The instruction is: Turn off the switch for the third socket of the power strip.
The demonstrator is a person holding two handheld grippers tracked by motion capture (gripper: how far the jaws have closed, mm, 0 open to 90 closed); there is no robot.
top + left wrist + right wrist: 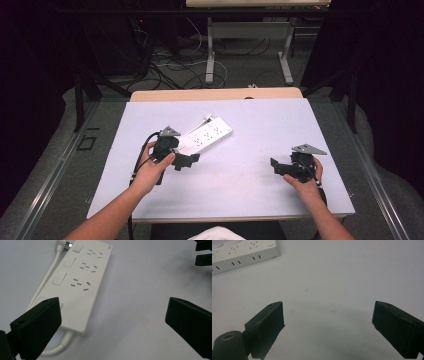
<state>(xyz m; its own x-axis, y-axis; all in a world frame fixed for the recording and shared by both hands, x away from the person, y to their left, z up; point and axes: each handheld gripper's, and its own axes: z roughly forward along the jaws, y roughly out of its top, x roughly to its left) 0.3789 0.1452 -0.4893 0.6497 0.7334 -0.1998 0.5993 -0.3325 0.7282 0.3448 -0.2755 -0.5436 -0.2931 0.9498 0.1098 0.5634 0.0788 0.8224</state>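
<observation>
Even overhead light falls on the pale table [280, 145], while the room beyond it sinks into near-black, the floor cables only dimly lit. Soft shadows spread under the left gripper [186, 161] and the right gripper [278, 168]. In the right gripper view a broad grey shadow lies between the jaws. The close views are slightly soft, the black jaws blurred, and the white power strip [82, 287] shows no glare.
</observation>
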